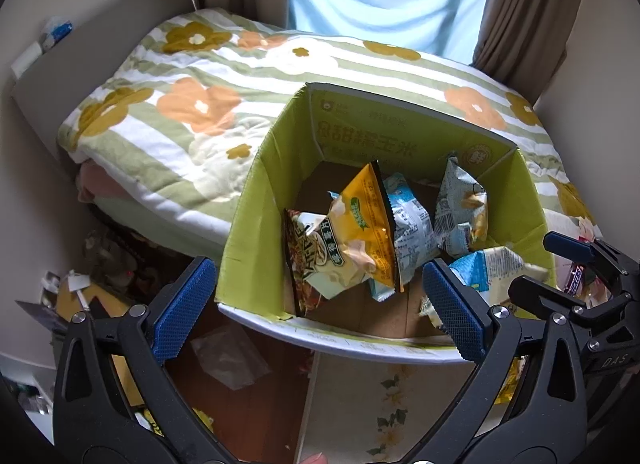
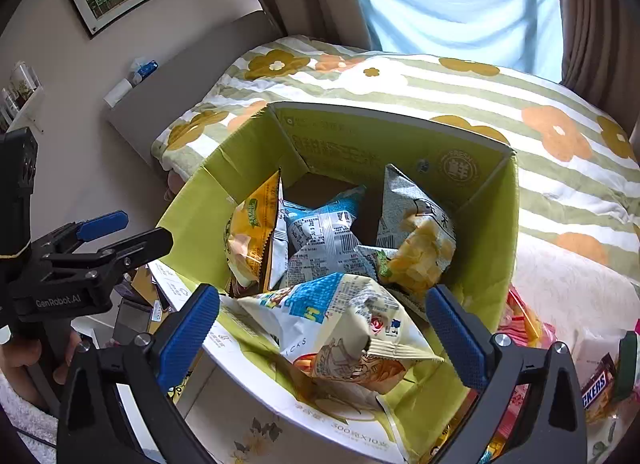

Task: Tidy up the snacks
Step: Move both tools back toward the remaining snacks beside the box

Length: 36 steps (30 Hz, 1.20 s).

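Snack bags (image 2: pixel 340 248) fill a green cardboard box (image 2: pixel 192 220) on the floral bed (image 2: pixel 560 192), while the left claw (image 1: pixel 320 308) and right claw (image 2: pixel 324 336) both gape wide, empty.

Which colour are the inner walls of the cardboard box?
Yellow-green; the cardboard box shows it best in the right wrist view.

Glossy foil packets (image 2: pixel 332 240), matt cardboard box (image 2: pixel 192 220)
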### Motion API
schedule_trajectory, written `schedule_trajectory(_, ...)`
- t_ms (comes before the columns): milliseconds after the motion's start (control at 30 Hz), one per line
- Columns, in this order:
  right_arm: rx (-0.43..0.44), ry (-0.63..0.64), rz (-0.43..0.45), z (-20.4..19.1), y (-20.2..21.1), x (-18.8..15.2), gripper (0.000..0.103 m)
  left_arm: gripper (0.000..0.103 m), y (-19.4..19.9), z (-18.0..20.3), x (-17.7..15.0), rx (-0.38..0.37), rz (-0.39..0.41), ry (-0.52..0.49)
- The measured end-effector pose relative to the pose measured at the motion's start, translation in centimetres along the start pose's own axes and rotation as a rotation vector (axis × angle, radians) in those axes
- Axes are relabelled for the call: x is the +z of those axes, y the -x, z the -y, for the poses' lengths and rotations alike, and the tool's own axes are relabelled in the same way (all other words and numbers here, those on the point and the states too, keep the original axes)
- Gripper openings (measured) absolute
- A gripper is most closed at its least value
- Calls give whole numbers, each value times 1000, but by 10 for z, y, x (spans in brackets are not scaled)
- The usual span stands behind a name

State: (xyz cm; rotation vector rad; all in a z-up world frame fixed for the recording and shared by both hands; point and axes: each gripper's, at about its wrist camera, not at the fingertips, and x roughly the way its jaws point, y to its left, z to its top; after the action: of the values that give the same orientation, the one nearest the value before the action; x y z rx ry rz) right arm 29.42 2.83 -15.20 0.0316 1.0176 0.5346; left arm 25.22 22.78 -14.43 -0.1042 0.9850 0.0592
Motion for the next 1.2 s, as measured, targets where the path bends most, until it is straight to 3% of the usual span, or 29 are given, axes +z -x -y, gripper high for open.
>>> schedule_trajectory(433,-86,-9,28,-2,40,-8,103,102,15,12,-9,-51,19,-13)
schedule_trajectory(700,-125,-68,62,30,84,-25,103,102,28,41,-21,-85,25,-60)
schedule_trajectory(967,-146,-6,65,75,121,-47,103,102,54,95,-44,-69,56,-93)
schedule_trajectory(1200,-79,53,45,117,142,-84,103,102,54,152,-79,-80,15,-38)
